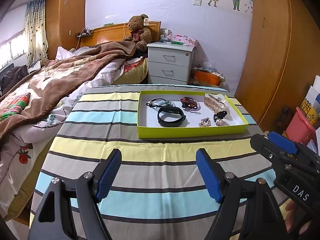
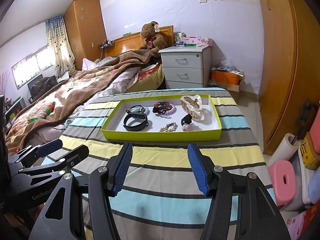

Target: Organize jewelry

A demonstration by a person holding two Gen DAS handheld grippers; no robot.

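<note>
Two black grippers with blue pads hover over a striped tablecloth (image 1: 152, 172): the left gripper (image 1: 159, 173) and the right gripper (image 2: 160, 167) both stand wide apart with nothing between their fingers. Beyond them, a shallow lime-green tray (image 2: 160, 135) sits on the cloth, holding a black fitness band (image 2: 136, 122), coiled hair ties (image 2: 167, 108), a beaded bracelet (image 2: 169, 127) and a pale hair claw (image 2: 193, 104). Farther back stand a bed (image 1: 60, 76) and a grey nightstand (image 1: 170, 64).

On the body of your right hand-held gripper (image 1: 280, 146), seen from the left wrist camera, you read "DAS" in white letters. On the body of your left hand-held gripper (image 2: 60, 150), seen from the right wrist camera, you read "GenRobot" in grey. Other printing in the room is too small for you to read.
</note>
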